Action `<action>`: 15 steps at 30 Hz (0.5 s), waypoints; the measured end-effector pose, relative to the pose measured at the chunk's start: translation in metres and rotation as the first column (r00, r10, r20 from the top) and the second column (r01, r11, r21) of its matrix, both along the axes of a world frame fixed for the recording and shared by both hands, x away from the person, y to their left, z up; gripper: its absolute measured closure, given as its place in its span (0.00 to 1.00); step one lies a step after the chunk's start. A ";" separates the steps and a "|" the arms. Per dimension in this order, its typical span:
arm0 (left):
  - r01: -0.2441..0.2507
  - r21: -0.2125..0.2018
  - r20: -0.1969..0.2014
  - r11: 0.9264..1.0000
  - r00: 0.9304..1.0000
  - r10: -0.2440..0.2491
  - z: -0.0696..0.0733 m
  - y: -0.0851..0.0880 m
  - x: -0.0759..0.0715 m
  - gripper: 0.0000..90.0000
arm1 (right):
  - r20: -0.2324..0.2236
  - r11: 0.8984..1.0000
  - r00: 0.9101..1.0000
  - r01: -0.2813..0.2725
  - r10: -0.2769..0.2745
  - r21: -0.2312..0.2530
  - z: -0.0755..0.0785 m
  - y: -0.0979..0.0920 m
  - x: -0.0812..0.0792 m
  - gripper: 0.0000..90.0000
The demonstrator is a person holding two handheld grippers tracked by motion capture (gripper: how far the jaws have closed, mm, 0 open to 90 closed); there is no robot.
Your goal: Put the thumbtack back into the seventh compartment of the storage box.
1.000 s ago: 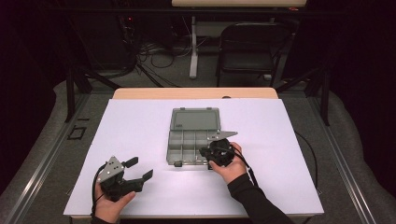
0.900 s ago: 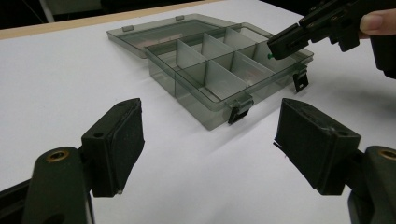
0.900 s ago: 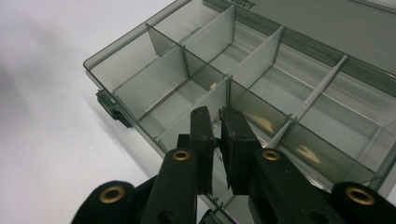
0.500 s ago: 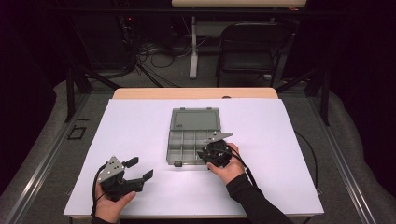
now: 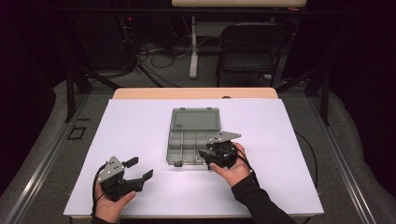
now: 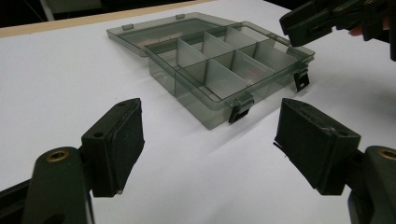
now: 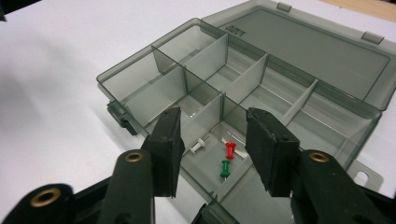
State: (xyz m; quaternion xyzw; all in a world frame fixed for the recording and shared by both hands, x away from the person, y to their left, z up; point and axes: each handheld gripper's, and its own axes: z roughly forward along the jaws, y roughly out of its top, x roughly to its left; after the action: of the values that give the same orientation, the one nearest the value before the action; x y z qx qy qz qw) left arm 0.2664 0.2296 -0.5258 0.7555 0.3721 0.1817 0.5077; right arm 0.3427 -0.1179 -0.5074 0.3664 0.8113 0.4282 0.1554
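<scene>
Overhead light, bright on the white sheet-covered surface (image 5: 140,130); dark surroundings. Soft shadows beside the smoky translucent plastic compartment box (image 6: 219,65). Close views sharp, mild edge softness.

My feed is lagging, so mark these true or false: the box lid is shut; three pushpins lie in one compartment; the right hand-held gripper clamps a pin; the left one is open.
1. The organizer box lid is shut: false, it lies open flat.
2. Three pushpins share one compartment: true.
3. The right hand-held gripper clamps a pin: false, its jaws have just been opening, nothing held.
4. The left hand-held gripper is open: true.
</scene>
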 end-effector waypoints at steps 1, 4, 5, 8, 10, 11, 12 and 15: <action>0.001 0.003 0.000 1.000 1.000 -0.001 0.000 0.000 0.000 0.26 | 0.008 1.000 1.000 -0.003 0.003 0.001 0.002 -0.001 -0.002 0.59; 0.001 0.002 0.000 1.000 1.000 -0.001 0.000 0.000 0.000 0.26 | 0.030 1.000 0.999 -0.009 0.009 0.010 0.008 -0.005 -0.009 0.56; -0.002 0.004 0.000 1.000 1.000 0.002 0.000 0.000 0.000 0.26 | 0.036 1.000 0.999 -0.011 0.010 0.015 0.010 -0.006 -0.012 0.55; 0.000 0.003 0.001 1.000 1.000 0.000 0.000 0.000 0.000 0.26 | 0.058 0.999 0.998 -0.022 0.020 0.031 0.015 -0.010 -0.020 0.52; -0.004 0.003 0.001 1.000 1.000 0.004 0.000 0.000 -0.001 0.26 | 0.073 0.999 0.997 -0.027 0.024 0.038 0.017 -0.012 -0.025 0.50; -0.003 0.001 0.002 1.000 1.000 0.003 0.001 0.000 -0.001 0.26 | 0.075 0.999 0.997 -0.030 0.027 0.040 0.017 -0.014 -0.028 0.50; -0.003 0.003 0.004 1.000 1.000 0.003 0.001 0.001 -0.001 0.26 | 0.084 0.999 0.996 -0.036 0.032 0.041 0.018 -0.016 -0.032 0.49; -0.003 -0.001 0.004 1.000 1.000 0.003 0.001 0.001 -0.001 0.26 | 0.100 0.998 0.994 -0.039 0.034 0.048 0.018 -0.023 -0.041 0.47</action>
State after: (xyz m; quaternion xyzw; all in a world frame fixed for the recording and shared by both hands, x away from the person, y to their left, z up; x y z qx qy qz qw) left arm 0.2656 0.2305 -0.5251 0.7545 0.3723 0.1837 0.5083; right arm 0.3013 -0.1406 -0.4893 0.3333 0.7983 0.4688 0.1786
